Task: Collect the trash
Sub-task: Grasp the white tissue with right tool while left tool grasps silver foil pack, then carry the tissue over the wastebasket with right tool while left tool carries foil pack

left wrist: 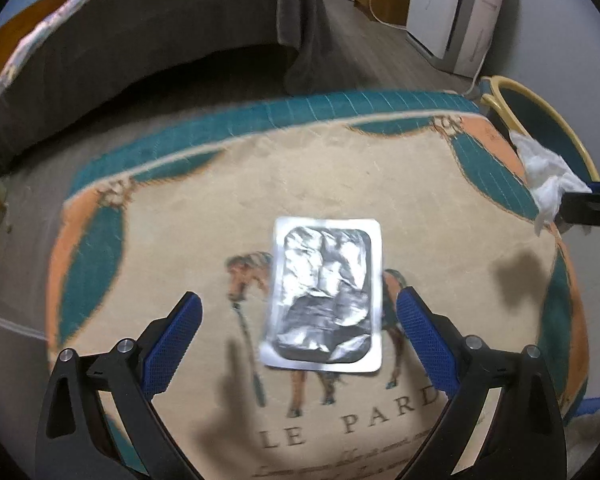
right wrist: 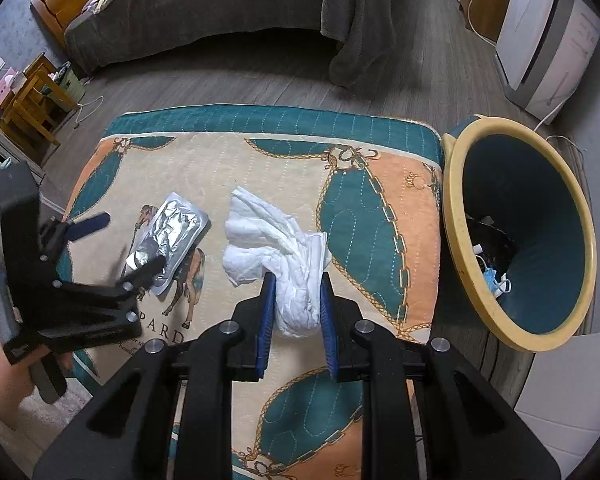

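A flat silver foil packet [left wrist: 324, 294] lies on a quilted mat [left wrist: 440, 184] printed with a horse. My left gripper [left wrist: 300, 300] hangs open just above it, blue fingers on either side of the packet's near half, not touching. In the right wrist view the same packet [right wrist: 176, 232] lies at the left with the left gripper [right wrist: 132, 240] over it. My right gripper [right wrist: 296, 280] is shut on a crumpled white tissue [right wrist: 276, 240], lifted off the mat. That tissue [left wrist: 548, 184] also shows at the right edge of the left wrist view.
A yellow-rimmed teal trash bin [right wrist: 456, 216] stands right of the mat, with a blue mask and scraps inside. A bed with a grey blanket [right wrist: 220, 4] lies beyond on the wooden floor. A white appliance [right wrist: 540, 40] stands at the far right, small wooden furniture [right wrist: 36, 100] at the left.
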The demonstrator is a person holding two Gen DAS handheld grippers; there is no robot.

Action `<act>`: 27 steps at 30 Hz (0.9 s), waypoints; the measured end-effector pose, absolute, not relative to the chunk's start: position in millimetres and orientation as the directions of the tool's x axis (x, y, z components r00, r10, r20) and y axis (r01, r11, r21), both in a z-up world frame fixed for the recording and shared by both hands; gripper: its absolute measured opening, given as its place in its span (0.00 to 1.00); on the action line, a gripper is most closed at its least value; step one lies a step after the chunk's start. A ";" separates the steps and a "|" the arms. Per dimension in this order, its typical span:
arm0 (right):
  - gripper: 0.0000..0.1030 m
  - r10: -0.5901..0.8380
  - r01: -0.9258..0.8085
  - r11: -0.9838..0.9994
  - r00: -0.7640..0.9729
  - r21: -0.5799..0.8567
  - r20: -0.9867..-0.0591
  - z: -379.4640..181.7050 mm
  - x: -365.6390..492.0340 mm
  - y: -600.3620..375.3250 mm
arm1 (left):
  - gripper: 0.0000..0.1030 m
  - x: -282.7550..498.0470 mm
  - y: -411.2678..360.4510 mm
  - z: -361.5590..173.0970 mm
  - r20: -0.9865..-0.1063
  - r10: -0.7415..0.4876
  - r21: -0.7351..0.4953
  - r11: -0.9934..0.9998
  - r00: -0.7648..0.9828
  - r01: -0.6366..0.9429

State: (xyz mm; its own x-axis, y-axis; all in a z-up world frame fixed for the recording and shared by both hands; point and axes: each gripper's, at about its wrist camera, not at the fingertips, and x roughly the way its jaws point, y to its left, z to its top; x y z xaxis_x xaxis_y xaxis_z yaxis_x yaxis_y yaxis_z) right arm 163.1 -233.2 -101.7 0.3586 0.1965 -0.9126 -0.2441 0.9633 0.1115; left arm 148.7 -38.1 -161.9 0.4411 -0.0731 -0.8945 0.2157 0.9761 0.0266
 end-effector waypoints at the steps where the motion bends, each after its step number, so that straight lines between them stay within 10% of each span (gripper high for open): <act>1: 0.20 0.197 -0.245 0.963 0.357 0.112 -0.913 -102.3 163.5 -233.3 | 0.94 148.5 -41.4 -166.3 -0.901 -0.078 0.022 0.974 0.427 0.225; 27: 0.20 0.189 -0.286 0.954 0.323 0.094 -0.927 -113.5 165.8 -220.8 | 0.67 144.1 -64.8 -171.2 -0.895 -0.113 0.013 0.960 0.431 0.280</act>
